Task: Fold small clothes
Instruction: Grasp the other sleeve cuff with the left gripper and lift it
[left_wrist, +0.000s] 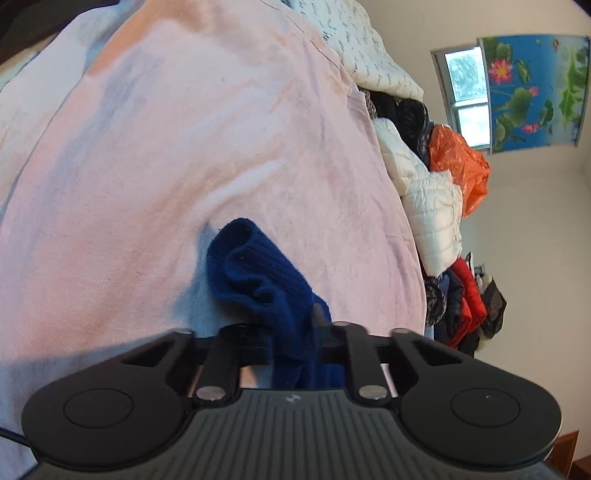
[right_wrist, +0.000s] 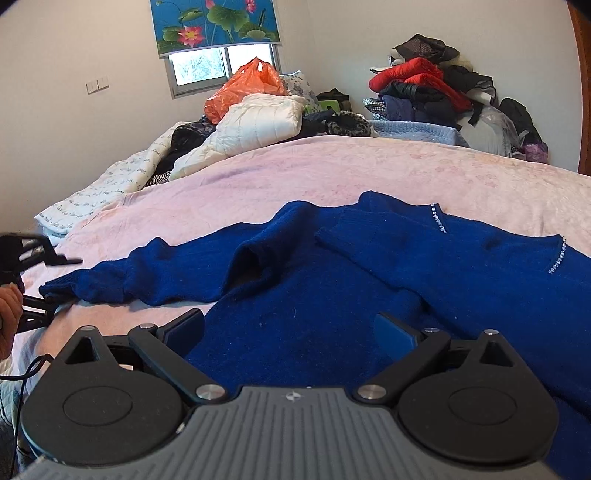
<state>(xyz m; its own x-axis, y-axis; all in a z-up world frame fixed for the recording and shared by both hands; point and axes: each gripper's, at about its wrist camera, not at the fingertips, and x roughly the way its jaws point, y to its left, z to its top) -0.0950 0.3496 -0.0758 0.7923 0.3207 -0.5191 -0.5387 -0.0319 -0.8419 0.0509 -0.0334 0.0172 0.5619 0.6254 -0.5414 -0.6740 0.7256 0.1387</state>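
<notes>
A dark blue knit sweater (right_wrist: 332, 288) lies spread on the pink bedspread (right_wrist: 295, 173), one sleeve folded across its chest, the other stretched out to the left. My left gripper (left_wrist: 293, 347) is shut on the cuff of that sleeve (left_wrist: 258, 273), which bunches up in front of the fingers. In the right wrist view the left gripper (right_wrist: 33, 280) sits at the sleeve's end at the far left. My right gripper (right_wrist: 288, 332) is open, hovering over the sweater's lower body with cloth between the fingers but not pinched.
A white puffer jacket (right_wrist: 258, 122), an orange plastic bag (right_wrist: 243, 88) and dark clothes are piled at the head of the bed. A red and black clothes heap (right_wrist: 428, 85) stands by the far right wall. A window with a flower blind (right_wrist: 218, 26) is behind.
</notes>
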